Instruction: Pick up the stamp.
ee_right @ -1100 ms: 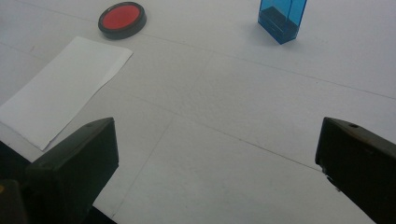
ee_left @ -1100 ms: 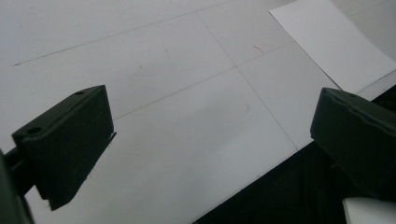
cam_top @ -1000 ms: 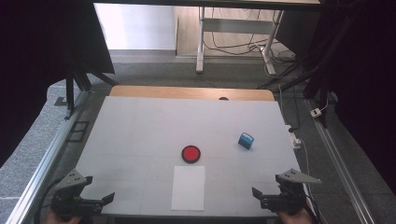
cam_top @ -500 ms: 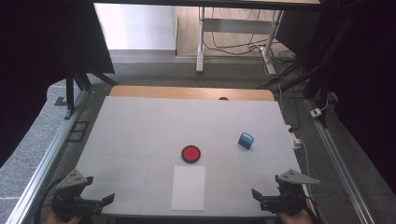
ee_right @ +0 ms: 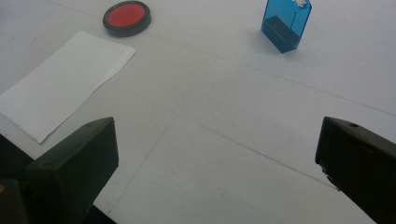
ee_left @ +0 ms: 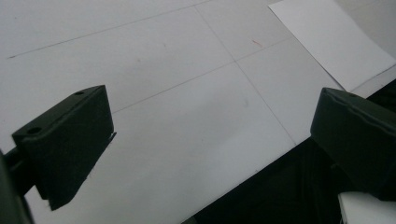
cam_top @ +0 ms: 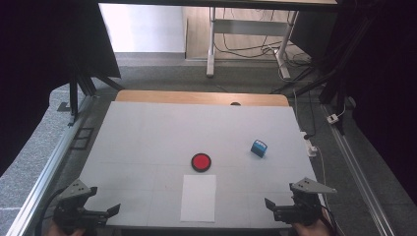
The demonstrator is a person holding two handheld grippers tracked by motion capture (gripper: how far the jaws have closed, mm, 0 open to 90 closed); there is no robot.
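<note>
- Two hand-held grippers wait at the near edge of the bench (cam_top: 147,132): the left hand-held gripper (cam_top: 109,211) at the near left corner, the right hand-held gripper (cam_top: 273,207) at the near right corner, well apart from each other.
- Jaws of the left hand-held gripper stand wide apart and grasp nothing; in the left gripper view they frame bare white bench surface at its near edge, with a corner of the paper sheet (ee_left: 329,37) at upper right.
- Jaws of the right hand-held gripper are likewise released and empty; in the right gripper view the bench lies between them.
- White paper sheet (cam_top: 198,197) lies flat near the front edge, between the two grippers, touched by neither.
- Red disc with a black rim (cam_top: 201,162) sits just beyond the far end of the sheet, close to it but apart; the right gripper view shows it off the sheet's far corner (ee_right: 127,17).
- Small blue transparent box (cam_top: 258,148) stands upright to the right of the disc, well apart from it, on the right gripper's side of the bench (ee_right: 286,24).
</note>
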